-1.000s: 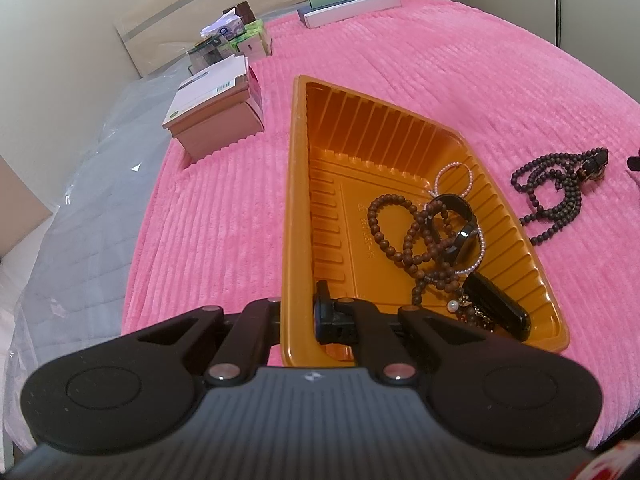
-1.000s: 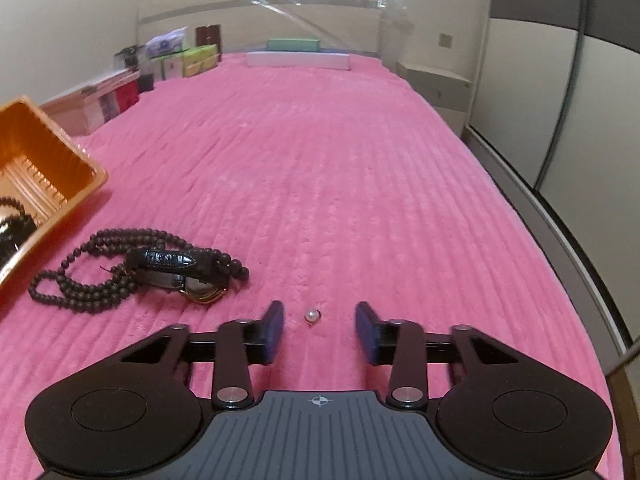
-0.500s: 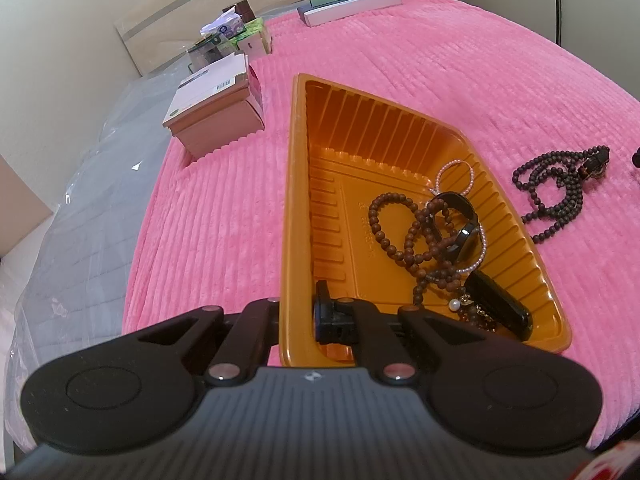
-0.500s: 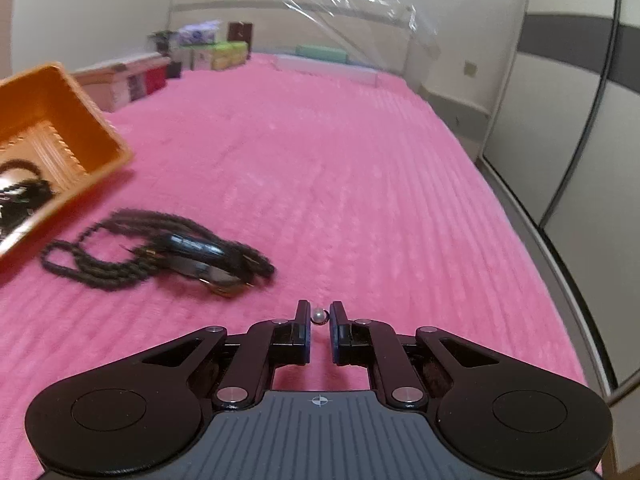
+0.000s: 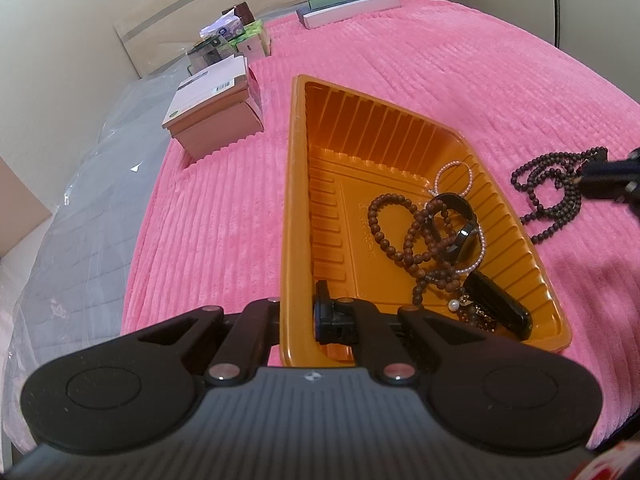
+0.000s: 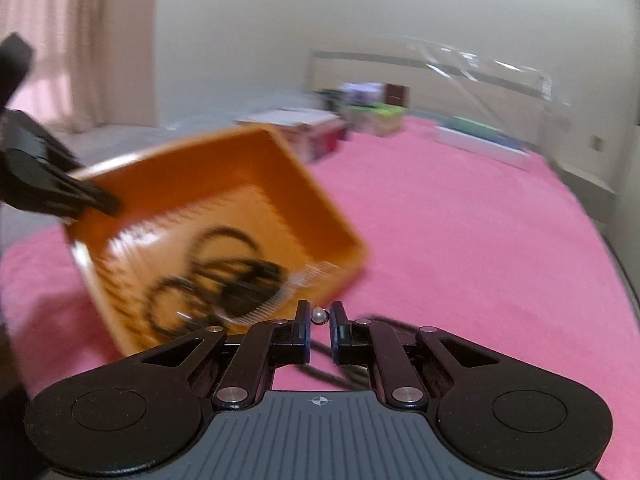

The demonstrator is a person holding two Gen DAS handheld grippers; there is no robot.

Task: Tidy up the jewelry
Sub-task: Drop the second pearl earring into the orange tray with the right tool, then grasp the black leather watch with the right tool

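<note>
Silver bead between right fingers

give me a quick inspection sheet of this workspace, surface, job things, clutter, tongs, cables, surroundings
surface: pink ribbed blanket over a bed
job's things: orange tray holding brown bead strands, a pearl bracelet and a black watch; dark bead necklace lying on the blanket beside the tray; small pearl
clutter: pink box, smaller boxes, flat green and white boxes
tongs: left tongs shut on the tray's near wall; right tongs shut on the pearl, near the tray
cables: nothing seen
surroundings: cream walls, clear plastic sheet at the bed's edge; right view blurred
</note>
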